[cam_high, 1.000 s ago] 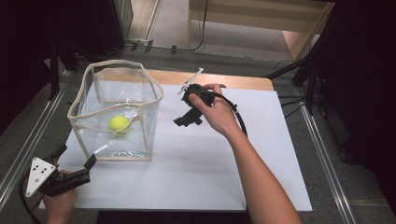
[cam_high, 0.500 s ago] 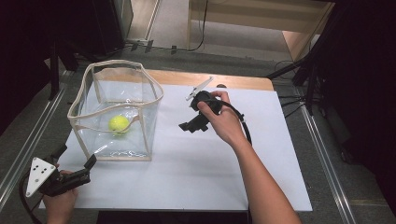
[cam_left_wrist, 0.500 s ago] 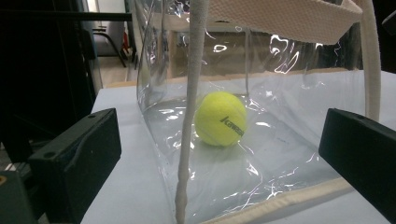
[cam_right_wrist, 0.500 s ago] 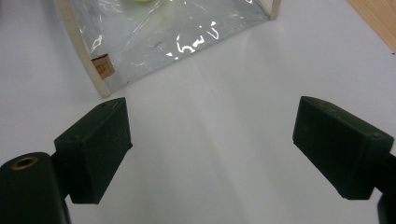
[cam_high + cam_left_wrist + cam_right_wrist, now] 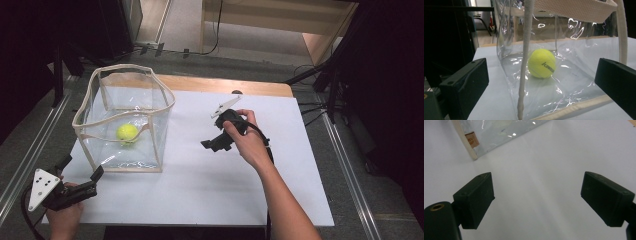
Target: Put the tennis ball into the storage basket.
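Observation:
A clear plastic bag point(image 5: 125, 107) with cream trim stands open on the left of the white table point(image 5: 200, 200). A yellow tennis ball point(image 5: 127, 132) lies on its bottom. My left gripper point(image 5: 81, 167) rests at the near left corner, open, pointing at the bag's near side. In the left gripper view the ball point(image 5: 541, 63) shows through the bag's wall point(image 5: 574, 82), beyond the gripper point(image 5: 541, 72). My right gripper point(image 5: 212, 145) is at mid-table, right of the bag, tilted down. In its own view the right gripper point(image 5: 536, 190) is open over bare table, with the bag's bottom corner point(image 5: 471, 142) ahead.
A wooden strip point(image 5: 225, 86) runs along the table's far edge. Metal rails point(image 5: 30, 150) flank the table on both sides. Cables point(image 5: 310, 107) and dark stands are at the right, off the table.
The right hand has drawn its gripper to the right and toward the near side, away from the bag. The left gripper, bag and ball have stayed put.

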Demonstrator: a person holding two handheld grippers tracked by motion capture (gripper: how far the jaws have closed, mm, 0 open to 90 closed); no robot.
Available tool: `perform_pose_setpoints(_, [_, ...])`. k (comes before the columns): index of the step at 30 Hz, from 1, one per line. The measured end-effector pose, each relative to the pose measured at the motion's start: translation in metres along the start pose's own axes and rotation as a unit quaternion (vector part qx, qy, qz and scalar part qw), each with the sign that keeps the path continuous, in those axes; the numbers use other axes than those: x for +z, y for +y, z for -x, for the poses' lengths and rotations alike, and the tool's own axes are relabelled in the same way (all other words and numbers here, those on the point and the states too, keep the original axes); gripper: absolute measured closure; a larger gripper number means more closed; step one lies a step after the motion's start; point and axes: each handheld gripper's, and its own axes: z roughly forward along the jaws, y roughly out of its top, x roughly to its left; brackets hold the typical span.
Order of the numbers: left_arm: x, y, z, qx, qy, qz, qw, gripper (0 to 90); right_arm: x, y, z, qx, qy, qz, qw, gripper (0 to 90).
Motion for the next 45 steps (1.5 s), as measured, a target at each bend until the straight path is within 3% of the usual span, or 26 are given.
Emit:
perform_pose_setpoints(8, [-0.001, 0.000, -0.001, -0.001, -0.001, 0.000, 1.0000, 0.0, 0.001, -0.024, -0.002, 0.019, 0.001, 0.009, 0.9998, 10.4])
perform_pose_setpoints(19, [-0.003, -0.001, -0.005, -0.021, -0.006, 0.008, 0.9997, 0.0, -0.008, -0.043, -0.008, 0.028, -0.009, 0.039, 0.9988, 10.4])
perform_pose_setpoints(26, [-0.002, -0.001, -0.004, -0.017, -0.004, 0.007, 0.9998, 0.0, -0.011, -0.064, -0.010, 0.039, -0.019, 0.059, 0.9973, 10.4])
perform_pose_setpoints(35, [-0.002, -0.001, -0.004, -0.015, -0.003, 0.006, 0.9999, 0.0, -0.018, -0.096, -0.006, 0.070, -0.032, 0.087, 0.9932, 10.4])
perform_pose_setpoints(45, [-0.002, -0.001, -0.003, -0.012, -0.002, 0.000, 0.9999, 0.0, -0.027, -0.130, -0.004, 0.088, -0.050, 0.121, 0.9874, 10.4])
